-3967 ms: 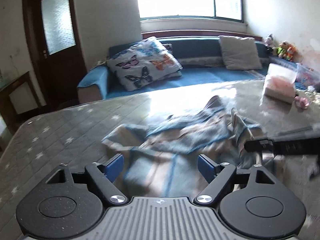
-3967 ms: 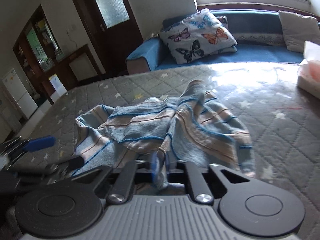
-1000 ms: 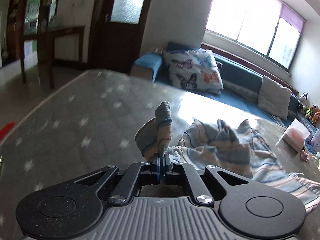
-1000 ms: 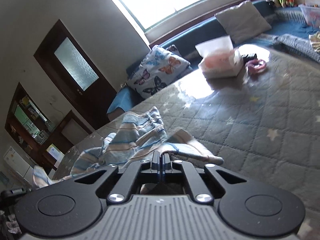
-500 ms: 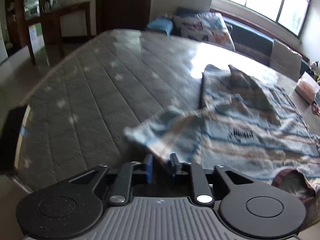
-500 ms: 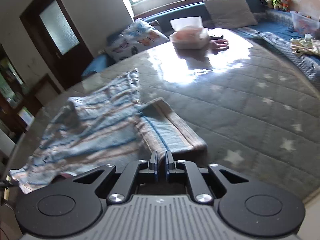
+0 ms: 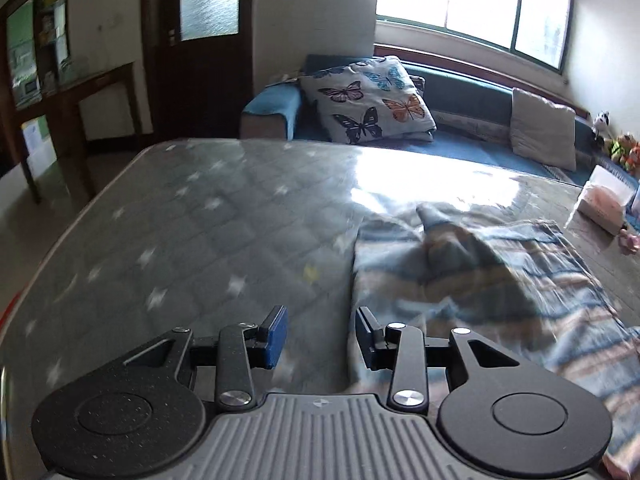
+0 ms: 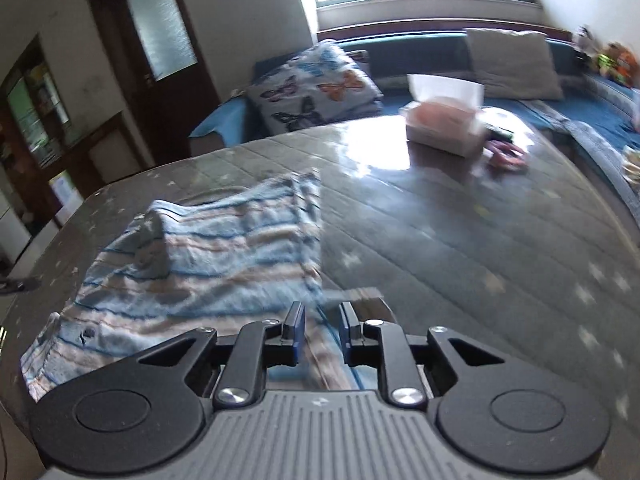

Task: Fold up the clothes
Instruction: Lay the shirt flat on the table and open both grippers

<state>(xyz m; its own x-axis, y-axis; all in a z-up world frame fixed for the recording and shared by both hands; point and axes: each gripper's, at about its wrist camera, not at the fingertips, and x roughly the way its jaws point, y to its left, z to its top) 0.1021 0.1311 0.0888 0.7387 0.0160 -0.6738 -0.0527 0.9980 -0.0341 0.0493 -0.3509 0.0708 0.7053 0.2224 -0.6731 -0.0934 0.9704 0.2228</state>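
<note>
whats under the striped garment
The striped garment lies spread on the grey quilted star-print mattress. Anything between them is covered, so it cannot be seen.

Butterfly pillow (image 7: pixel 370 100) on sofa (image 7: pixel 472 144); tissue box (image 8: pixel 446 130).

free: mattress (image 7: pixel 192 240) left half | blocked: tissue box (image 8: pixel 444 128) far right

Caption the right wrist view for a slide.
Open right gripper over the near edge of a striped garment spread on a quilted star-print mattress.
</note>
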